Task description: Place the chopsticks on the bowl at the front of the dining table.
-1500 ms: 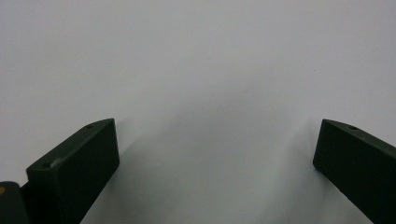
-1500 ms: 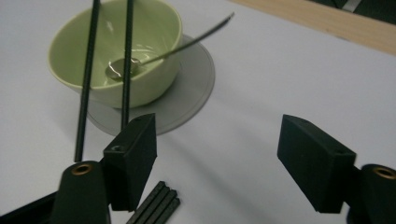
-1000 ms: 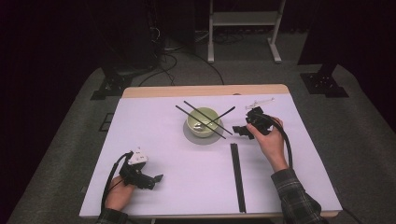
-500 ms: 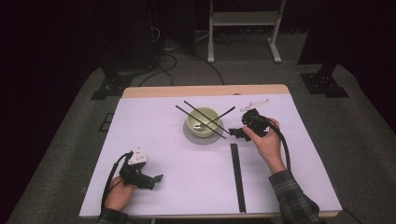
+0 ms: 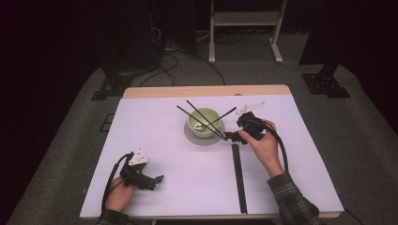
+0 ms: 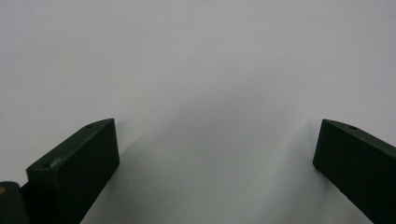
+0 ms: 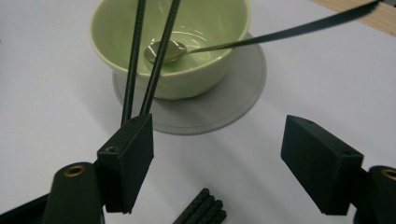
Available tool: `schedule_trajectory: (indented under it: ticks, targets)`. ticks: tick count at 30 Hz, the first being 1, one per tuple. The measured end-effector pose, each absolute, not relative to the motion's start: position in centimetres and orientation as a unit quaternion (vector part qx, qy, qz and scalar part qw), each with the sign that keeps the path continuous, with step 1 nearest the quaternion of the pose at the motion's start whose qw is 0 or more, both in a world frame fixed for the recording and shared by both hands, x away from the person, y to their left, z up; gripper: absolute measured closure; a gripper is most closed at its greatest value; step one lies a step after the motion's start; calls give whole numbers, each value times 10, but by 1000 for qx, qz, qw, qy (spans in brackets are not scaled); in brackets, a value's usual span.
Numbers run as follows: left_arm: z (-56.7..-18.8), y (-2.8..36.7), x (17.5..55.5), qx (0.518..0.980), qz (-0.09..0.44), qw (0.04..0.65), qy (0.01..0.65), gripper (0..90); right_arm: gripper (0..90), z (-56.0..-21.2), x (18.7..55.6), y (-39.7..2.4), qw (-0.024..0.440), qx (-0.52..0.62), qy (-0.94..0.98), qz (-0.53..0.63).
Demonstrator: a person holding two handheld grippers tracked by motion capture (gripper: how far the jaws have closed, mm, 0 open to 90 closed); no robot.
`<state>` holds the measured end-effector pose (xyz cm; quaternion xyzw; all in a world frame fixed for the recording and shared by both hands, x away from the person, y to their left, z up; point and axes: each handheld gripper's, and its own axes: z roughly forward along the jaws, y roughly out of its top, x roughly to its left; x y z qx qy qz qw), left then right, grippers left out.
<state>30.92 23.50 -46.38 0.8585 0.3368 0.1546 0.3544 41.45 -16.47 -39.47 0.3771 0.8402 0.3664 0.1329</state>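
A pale green bowl [image 5: 203, 123] [image 7: 187, 28] stands on a grey round plate [image 5: 191, 137] [image 7: 243, 88] in the middle of the white table. Two black chopsticks [image 5: 197, 115] [image 7: 135, 51] lie across its rim. A spoon [image 5: 226, 115] [image 7: 289, 30] rests inside, its dark handle sticking out to the right. My right gripper [image 5: 233, 137] [image 7: 217, 128] is open just right of the plate, and the chopsticks' near ends run behind its left jaw. My left gripper [image 5: 156, 180] [image 6: 217, 126] is open over bare table at the front left.
A long black strip [image 5: 238, 178] [image 7: 201, 210] lies on the table from below the right gripper towards the front edge. A wooden table edge [image 5: 206, 91] runs along the back. Stands and cables sit on the dark floor beyond.
My right gripper has shifted a little to the left, closer to the plate and the chopsticks' near ends, jaws unchanged. The left gripper has kept still.
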Motion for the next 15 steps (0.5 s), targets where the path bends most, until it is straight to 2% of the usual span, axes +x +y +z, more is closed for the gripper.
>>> schedule_trajectory:
  ticks: [15]
  targets:
    - [-464, 235, 309, 858, 155, 355, 337, 0, 240, -395, 405, -140, 120, 346, 852, 373]
